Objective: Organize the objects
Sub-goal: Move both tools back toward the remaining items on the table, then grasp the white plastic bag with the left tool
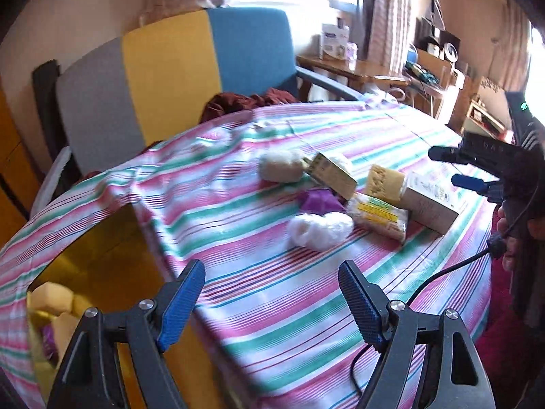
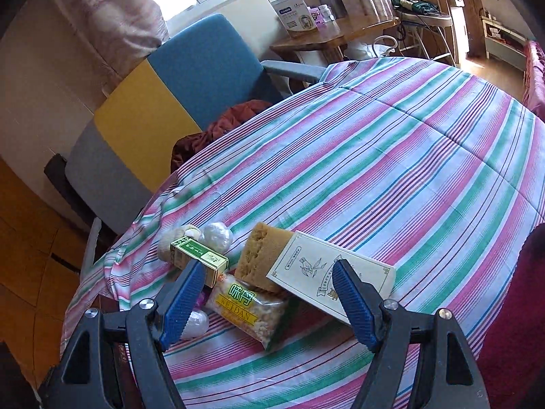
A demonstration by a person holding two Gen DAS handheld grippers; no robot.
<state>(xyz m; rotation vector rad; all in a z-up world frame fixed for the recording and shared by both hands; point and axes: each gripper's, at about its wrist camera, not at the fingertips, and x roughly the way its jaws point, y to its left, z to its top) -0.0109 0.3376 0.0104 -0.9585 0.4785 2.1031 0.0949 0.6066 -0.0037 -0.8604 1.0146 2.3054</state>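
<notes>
A pile lies on the striped cloth: a white box, a sponge, a snack packet, a green-labelled box, a purple item, clear plastic wads and a beige ball. My left gripper is open and empty, short of the pile. My right gripper is open, hovering above the packet; it also shows in the left wrist view.
A yellow container holding yellow and purple items sits at the cloth's left edge. A grey, yellow and blue chair with a dark red cloth stands behind. Cluttered desks stand by the window.
</notes>
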